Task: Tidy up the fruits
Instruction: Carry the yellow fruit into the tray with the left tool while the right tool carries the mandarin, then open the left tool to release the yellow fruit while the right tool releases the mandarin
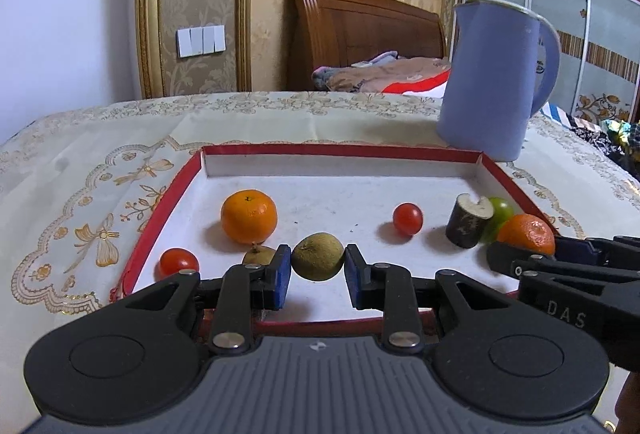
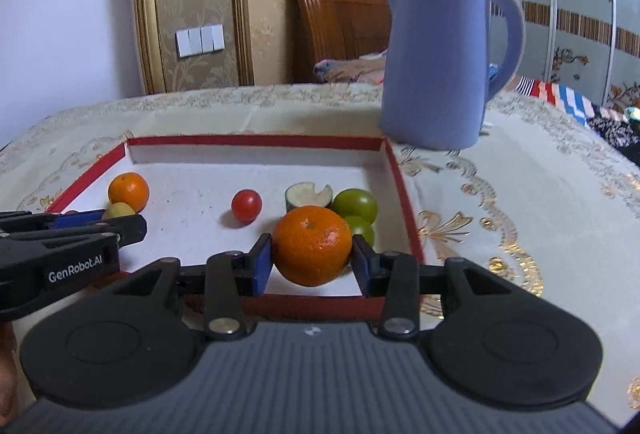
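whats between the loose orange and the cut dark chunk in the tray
A red tomato lies on the tray floor between the orange and the chunk; otherwise bare. Both wrist views show it.

From my left claw's camera, a small brownish fruit point(image 1: 258, 254) at lower centre is mostly hidden behind my left finger point(image 1: 282, 276), and the green fruit point(image 1: 498, 216) at right peeks out from behind a dark stub point(image 1: 468, 220) and an orange point(image 1: 526, 234). In my right claw's view the blue jug point(image 2: 436, 66) at upper right is smeared with blur. There a second green fruit point(image 2: 362, 228) is half covered by the orange point(image 2: 312, 246) I grip.
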Available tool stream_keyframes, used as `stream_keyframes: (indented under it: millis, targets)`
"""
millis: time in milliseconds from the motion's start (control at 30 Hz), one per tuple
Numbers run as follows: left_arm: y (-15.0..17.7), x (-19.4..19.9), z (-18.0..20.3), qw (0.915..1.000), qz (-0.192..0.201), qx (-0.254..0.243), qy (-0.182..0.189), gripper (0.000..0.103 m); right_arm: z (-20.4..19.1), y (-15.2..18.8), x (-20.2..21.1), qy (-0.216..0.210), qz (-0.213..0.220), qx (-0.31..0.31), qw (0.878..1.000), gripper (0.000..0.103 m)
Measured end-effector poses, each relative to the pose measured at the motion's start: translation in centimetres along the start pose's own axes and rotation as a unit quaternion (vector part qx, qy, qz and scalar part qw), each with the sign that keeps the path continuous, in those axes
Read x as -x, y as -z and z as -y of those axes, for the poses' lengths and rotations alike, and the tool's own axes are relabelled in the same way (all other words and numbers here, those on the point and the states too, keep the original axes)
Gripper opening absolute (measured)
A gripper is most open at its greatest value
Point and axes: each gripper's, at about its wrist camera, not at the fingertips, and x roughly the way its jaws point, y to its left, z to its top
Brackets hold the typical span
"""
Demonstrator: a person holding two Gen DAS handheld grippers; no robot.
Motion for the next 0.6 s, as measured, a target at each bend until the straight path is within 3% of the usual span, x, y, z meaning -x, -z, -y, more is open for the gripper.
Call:
stream_keyframes:
  millis: [267, 500, 600]
  targets:
    - [-0.5, -1.4, -0.1, 1.0000, -0.002, 0.003, 0.001, 0.028, -1.0, -0.2, -1.7, -0.003, -0.011, 0.009, 1.000, 0.039]
    - [-0.2, -1.6, 0.0, 1.0000, -0.003, 0.001, 0.006, 0.028, -1.3, -0.8, -2.5, 0.042, 0.008, 0.026, 0.999, 0.039]
    - [-0.3, -2.2, -0.2, 0.9999, -0.006, 0.004, -0.011, 0.028, -0.9, -1.3, -2.9, 0.060, 0.015, 0.029, 0.998, 0.039]
